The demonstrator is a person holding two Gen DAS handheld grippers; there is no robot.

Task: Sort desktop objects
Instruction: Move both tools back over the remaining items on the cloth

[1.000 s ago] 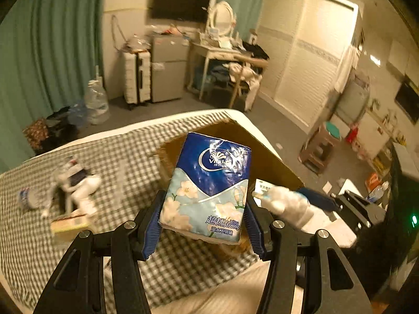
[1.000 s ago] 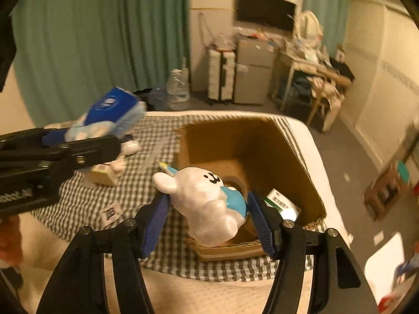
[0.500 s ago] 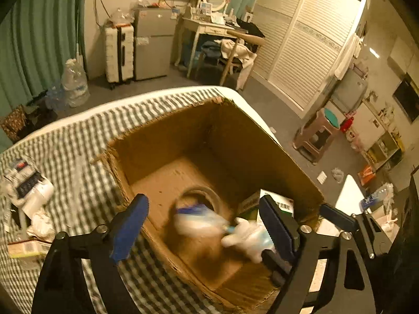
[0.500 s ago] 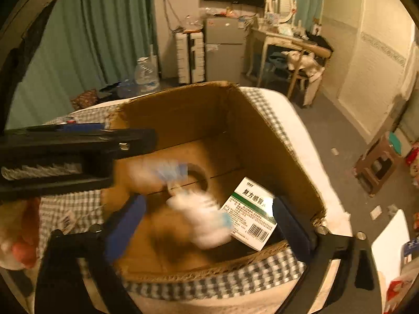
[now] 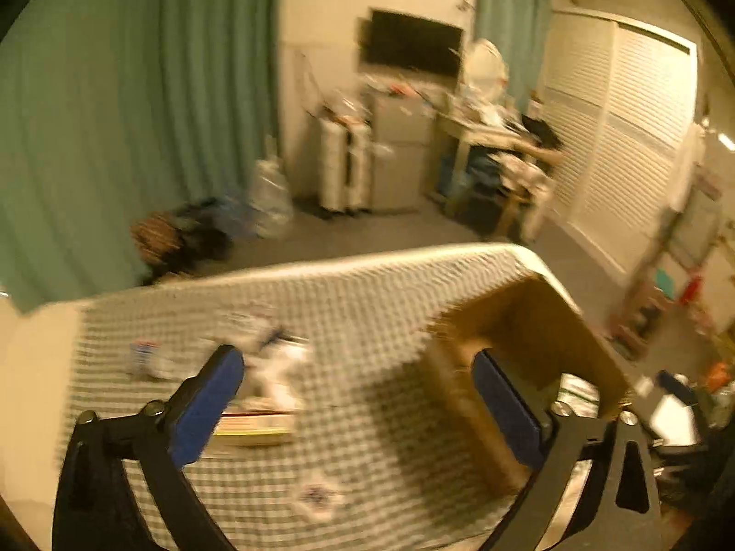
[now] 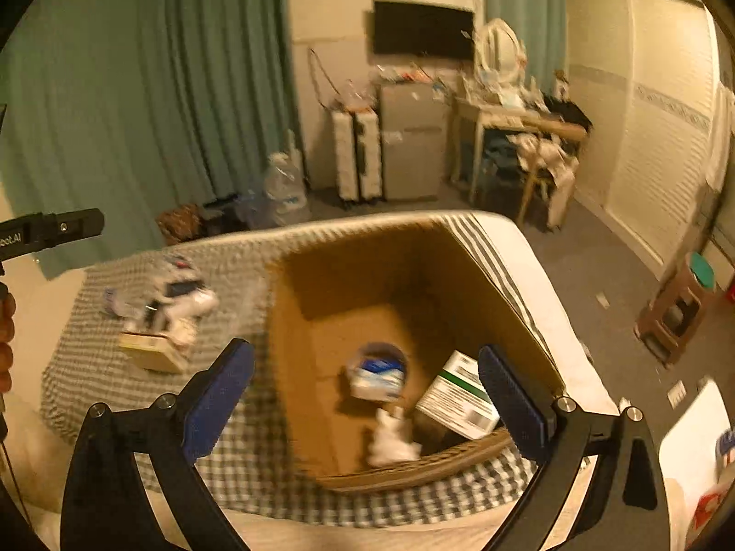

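You're looking down into the cardboard box (image 6: 413,275), open-topped and brown, sitting on the checked cloth (image 6: 257,463) toward the right end of the bed. Inside it the blue-and-white tissue pack (image 6: 377,373) is lying on the box floor, the white bunny toy (image 6: 391,441) is resting just in front of it near the front wall, and a white-and-green medicine carton (image 6: 457,397) is leaning tilted at the right, beside both. Your right gripper (image 6: 365,390) is hanging above the box with its jaws spread wide and nothing between them. Your left gripper (image 5: 356,395) is also standing wide and empty, its jaws having just been opening; it's aiming at the cloth left of the box, the view blurred. Left of the box a loose heap of white packets (image 6: 177,296) is lying on the cloth with a small yellowish box (image 6: 151,351) just in front of it; details are too smeared to tell. A tip of the left tool (image 6: 50,229) is poking in at the right view's left edge. Behind the bed green curtains (image 6: 138,92), a white suitcase (image 6: 357,156), a wall-mounted TV (image 6: 422,30) and a cluttered desk (image 6: 514,112) are showing.
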